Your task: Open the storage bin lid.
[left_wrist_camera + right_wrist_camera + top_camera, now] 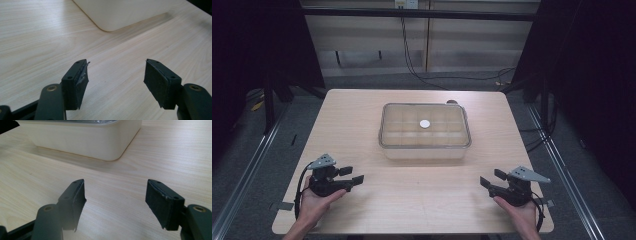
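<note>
Box (120,12) cut off by top edge in left gripper view, one rounded corner and bit of wall showing; box cut by top and left edges in right gripper view, lid rim barely in; compartment contents under clear lid (425,125) too faint to tell in high view; small dark thing (452,102) behind box mostly hidden; person's forearms cut off by bottom edge.

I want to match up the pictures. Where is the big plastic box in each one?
High view: the lidded plastic box sits mid-table, beyond both grippers.
Left gripper view: its rounded corner shows at the top, past the open jaws.
Right gripper view: its side and corner run along the top.
Shared landmark: the light wooden table.
</note>
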Tool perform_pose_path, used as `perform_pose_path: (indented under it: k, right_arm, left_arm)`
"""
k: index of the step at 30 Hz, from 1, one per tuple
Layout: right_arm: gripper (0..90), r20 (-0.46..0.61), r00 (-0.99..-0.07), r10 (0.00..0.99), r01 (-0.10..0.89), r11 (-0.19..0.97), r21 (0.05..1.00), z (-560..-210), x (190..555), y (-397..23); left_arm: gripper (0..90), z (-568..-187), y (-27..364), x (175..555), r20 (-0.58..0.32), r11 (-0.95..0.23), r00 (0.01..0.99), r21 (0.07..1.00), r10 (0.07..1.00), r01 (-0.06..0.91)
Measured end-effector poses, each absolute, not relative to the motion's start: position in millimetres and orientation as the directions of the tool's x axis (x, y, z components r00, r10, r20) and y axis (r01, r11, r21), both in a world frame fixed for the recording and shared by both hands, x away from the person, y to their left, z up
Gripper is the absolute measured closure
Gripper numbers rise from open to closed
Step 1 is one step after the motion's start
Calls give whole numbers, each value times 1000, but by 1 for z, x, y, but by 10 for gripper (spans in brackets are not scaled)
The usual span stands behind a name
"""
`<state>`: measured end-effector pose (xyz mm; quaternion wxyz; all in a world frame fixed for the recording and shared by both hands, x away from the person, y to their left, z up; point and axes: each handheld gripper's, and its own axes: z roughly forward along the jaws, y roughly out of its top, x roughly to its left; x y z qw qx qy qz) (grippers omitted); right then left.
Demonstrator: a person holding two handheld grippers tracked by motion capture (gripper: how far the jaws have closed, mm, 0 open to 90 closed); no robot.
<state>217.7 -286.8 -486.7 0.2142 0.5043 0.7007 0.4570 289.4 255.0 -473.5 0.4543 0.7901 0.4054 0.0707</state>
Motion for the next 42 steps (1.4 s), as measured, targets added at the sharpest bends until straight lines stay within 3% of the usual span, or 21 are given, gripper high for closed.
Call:
perform_pose_path:
  k: [11, 18, 30, 42]
  right_arm:
    - [348, 227, -391, 892, 511, 5, 860, -481, 212, -290]
    - [389, 214, -460, 862, 520, 66, 852, -470, 210, -271]
    - [369, 218, -496, 841, 557, 115, 823, -461, 220, -266]
    - [370, 237, -511, 826, 531, 87, 843, -446, 225, -263]
  left_arm:
    - [334, -470, 253, 288, -258, -245, 657, 783, 708, 571]
    - [376, -469, 255, 288, -256, -248, 664, 786, 702, 565]
    - [412, -466, 253, 289, -242, -275, 680, 783, 692, 559]
    - [417, -454, 247, 289, -224, -287, 721, 809, 656, 512]
